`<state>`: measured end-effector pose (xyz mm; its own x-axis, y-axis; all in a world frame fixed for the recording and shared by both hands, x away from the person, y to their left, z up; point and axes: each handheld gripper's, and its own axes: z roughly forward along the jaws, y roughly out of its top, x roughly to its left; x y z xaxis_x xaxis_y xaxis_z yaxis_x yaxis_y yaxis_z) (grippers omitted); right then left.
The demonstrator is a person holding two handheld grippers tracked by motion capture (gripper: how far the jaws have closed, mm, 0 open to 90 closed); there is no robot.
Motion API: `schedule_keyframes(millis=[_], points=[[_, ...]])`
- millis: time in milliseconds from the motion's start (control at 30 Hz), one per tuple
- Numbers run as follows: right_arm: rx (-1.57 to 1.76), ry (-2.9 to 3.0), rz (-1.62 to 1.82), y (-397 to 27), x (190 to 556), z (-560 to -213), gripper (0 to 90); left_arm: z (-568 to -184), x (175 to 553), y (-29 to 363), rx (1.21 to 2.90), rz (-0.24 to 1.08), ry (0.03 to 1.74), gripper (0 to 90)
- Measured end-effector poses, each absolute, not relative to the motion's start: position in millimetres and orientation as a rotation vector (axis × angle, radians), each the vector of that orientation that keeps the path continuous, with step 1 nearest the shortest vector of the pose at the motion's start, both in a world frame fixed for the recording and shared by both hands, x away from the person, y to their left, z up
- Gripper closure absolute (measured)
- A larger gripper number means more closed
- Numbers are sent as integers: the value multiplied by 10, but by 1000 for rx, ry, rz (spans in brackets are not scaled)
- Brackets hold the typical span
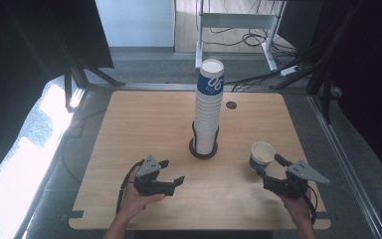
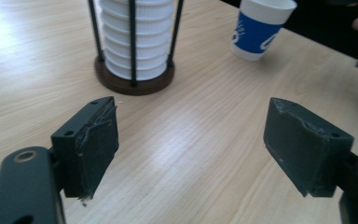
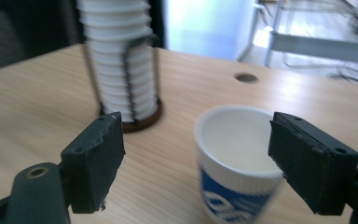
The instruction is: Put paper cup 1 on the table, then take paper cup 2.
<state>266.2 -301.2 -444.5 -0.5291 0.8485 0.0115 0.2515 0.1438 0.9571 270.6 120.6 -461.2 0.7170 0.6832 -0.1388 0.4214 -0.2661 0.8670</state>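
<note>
high view puts our right gripper (image 1: 267, 167) right behind a single paper cup (image 1: 262, 156) standing upright on the wooden table (image 1: 144, 124), to the right of the tall cup stack (image 1: 209, 107) in its wire holder (image 1: 203, 147). in the right gripper view the cup (image 3: 235, 175) sits between the spread jaws, nearer the right-hand pad; that pad looks close to the rim, but we cannot tell whether it touches. the jaws stand apart and pinch nothing. our left gripper (image 1: 171, 172) rests low over the table, well left of the cup, jaws spread and empty, with bare wood between them in the left gripper view.

to do this step well, we judge we should centre the cup between the pads, close on the wall below the rim, and squeeze gently, since thin paper will likely buckle or tip under a hard or lopsided pinch.

around us: a cable hole (image 1: 231, 105) in the table beyond the stack, and a desk frame (image 1: 238, 20) with cables on the floor behind. nothing blocks the cup itself; the stack stands well apart, though a wide swing toward it could knock it.
</note>
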Motion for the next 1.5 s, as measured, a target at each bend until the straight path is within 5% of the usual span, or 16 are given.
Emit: schedule_keyframes(millis=[633, 1500], points=[[908, 2002, 1576, -2665, 2631, -4352, 228, -4507, 2828, 1236, 1834, 330, 913, 145], [886, 2021, 1585, -2665, 2637, -4351, 192, -3930, 3629, 893, 1794, 392, 839, 119]])
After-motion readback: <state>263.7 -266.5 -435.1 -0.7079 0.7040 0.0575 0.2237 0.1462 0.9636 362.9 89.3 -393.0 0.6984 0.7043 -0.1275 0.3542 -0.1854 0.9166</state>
